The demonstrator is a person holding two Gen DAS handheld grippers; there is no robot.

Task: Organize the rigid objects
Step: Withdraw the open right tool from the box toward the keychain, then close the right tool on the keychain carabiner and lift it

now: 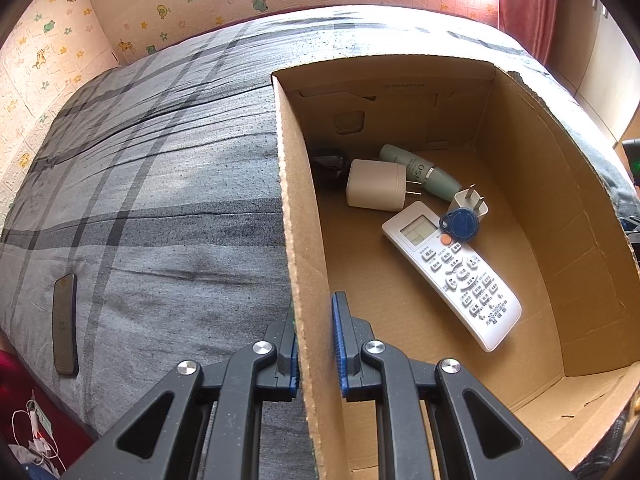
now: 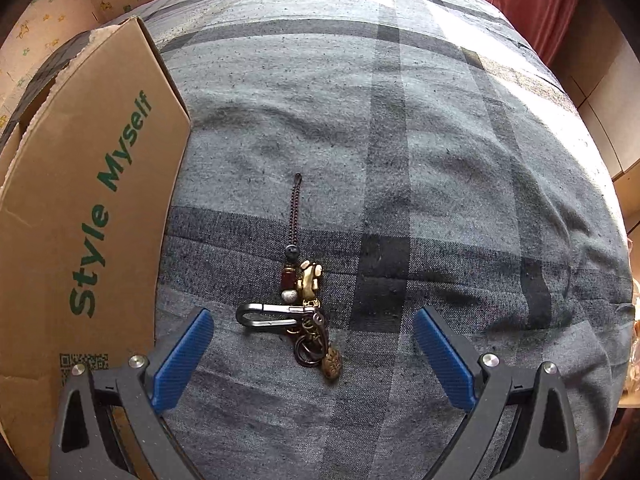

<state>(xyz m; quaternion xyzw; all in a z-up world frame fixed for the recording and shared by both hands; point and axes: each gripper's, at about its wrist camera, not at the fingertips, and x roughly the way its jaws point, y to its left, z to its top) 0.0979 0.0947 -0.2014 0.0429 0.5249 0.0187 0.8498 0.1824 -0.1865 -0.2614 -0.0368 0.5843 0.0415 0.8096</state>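
My left gripper point(image 1: 316, 320) is shut on the left wall of an open cardboard box point(image 1: 296, 208), one pad outside and one inside. In the box lie a white remote point(image 1: 452, 276), a blue key fob point(image 1: 460, 223), a large white charger point(image 1: 376, 185), a small white plug point(image 1: 470, 202), a pale green tube point(image 1: 420, 172) and a dark object point(image 1: 328, 160). In the right wrist view, my right gripper point(image 2: 312, 312) hangs open just above a keychain point(image 2: 306, 308) with a carabiner, brass charms and a braided cord. The keychain lies on the bed between the blue pads point(image 2: 180, 356).
The bed is covered with a grey plaid sheet point(image 2: 420, 160). The box's printed side point(image 2: 92, 208) stands close left of the right gripper. A dark phone point(image 1: 65, 324) lies on the sheet far left. A cable and clutter point(image 1: 36, 428) sit on the floor below the bed edge.
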